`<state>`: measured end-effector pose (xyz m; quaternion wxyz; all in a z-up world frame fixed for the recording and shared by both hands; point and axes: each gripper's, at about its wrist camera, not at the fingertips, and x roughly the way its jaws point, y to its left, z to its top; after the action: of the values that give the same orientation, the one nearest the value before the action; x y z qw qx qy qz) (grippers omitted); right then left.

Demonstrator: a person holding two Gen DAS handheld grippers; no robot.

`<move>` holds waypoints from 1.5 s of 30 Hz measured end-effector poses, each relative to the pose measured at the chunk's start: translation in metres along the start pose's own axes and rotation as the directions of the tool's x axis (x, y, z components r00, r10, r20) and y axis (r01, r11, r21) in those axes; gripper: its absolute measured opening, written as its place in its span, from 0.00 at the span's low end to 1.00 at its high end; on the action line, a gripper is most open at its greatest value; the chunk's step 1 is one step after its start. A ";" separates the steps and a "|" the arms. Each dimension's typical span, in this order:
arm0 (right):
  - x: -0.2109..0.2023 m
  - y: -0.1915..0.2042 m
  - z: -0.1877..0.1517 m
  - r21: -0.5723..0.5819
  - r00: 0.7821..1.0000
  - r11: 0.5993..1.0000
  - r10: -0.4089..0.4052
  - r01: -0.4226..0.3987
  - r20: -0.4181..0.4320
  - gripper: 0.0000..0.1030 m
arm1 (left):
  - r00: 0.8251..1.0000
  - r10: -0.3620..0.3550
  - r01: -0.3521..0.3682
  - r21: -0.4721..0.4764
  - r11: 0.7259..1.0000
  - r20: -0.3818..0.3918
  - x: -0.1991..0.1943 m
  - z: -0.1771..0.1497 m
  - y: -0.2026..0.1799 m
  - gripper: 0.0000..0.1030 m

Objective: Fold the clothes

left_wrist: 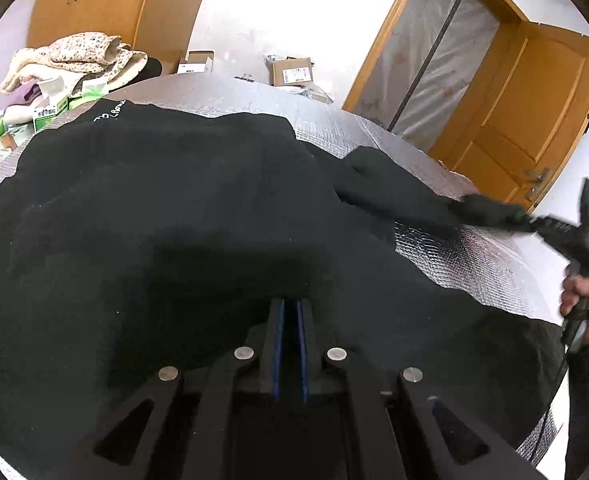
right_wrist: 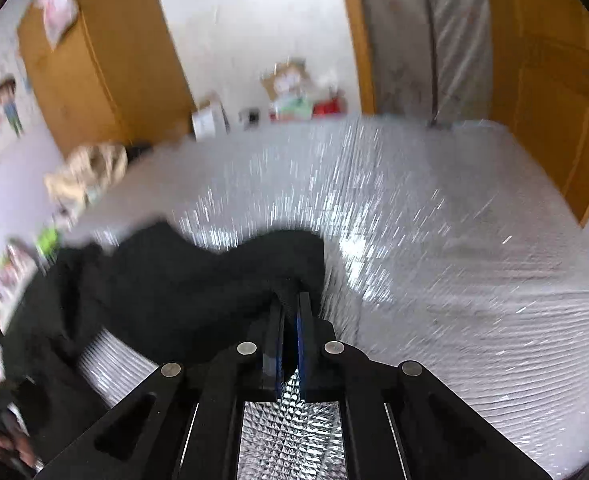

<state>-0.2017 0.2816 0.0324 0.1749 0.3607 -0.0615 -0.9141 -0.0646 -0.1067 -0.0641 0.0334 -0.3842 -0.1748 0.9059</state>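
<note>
While both jaw pairs stood nearly closed, the left gripper point(left_wrist: 290, 304) pinched the black garment point(left_wrist: 174, 208) at its near hem and the right gripper point(right_wrist: 290, 300) its sleeve end. Garment lay on the silver mat point(right_wrist: 454, 240); soft, limp, likely light, best held at hem and cuffs. Open mat on the right; clutter by the far-left edge.

Ahead and to the right of the right fingers point(right_wrist: 290, 312) the silver desk point(right_wrist: 454, 240) lies bare up to the wooden door point(right_wrist: 546, 92), while to their left the black garment point(right_wrist: 166, 280) covers it, with boxes point(left_wrist: 50, 110) crowding the far-left edge.
</note>
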 end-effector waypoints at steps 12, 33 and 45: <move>-0.130 -0.059 0.046 0.263 0.953 0.964 -0.051 -0.030 0.297 0.05 | 1.000 -0.012 0.012 -0.005 1.000 -0.001 0.001 0.002 0.006 0.06; -0.075 -0.146 0.041 0.461 0.977 0.877 -0.194 0.135 0.083 0.36 | 0.999 -0.032 0.032 -0.015 0.999 -0.003 0.004 0.005 0.006 0.06; -0.021 -0.116 0.003 0.364 0.993 0.930 -0.005 0.048 -0.118 0.33 | 0.999 -0.041 0.041 -0.022 0.999 -0.001 0.005 0.003 0.006 0.06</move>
<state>-0.2218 0.3971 0.0204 0.0955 0.4397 -0.2159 -0.8665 -0.0697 -0.1117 -0.0675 0.0478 -0.3813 -0.1925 0.9029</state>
